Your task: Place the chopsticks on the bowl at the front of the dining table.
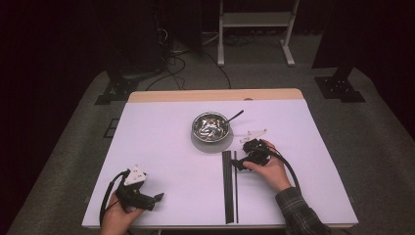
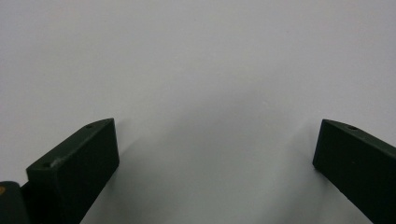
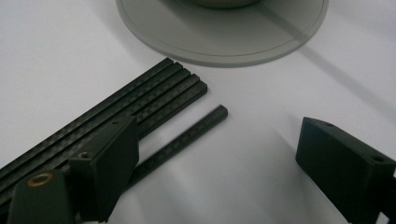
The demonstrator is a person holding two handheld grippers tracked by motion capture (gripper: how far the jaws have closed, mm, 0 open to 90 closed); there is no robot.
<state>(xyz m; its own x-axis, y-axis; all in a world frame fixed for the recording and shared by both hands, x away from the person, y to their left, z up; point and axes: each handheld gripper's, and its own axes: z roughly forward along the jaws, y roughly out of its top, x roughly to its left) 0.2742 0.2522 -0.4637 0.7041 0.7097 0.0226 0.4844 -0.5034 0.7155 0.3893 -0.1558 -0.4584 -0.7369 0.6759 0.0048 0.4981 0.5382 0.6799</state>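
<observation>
Carbon rods (image 1: 228, 186) lay side by side on my white table (image 1: 166, 147), a single rod (image 3: 187, 140) just apart, right gripper (image 3: 217, 161) gaped open over its end, near the grey plate (image 3: 224, 44) under the steel bowl (image 1: 211, 126), left gripper (image 2: 215, 154) spread wide, empty, over bare tabletop.

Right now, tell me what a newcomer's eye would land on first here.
The shiny metal bowl on its round grey plate stands out at the middle of the white table. Just in front lie long black carbon-fibre sticks, with the open right gripper poised over their near-plate ends. The left gripper rests open at the near left.
</observation>
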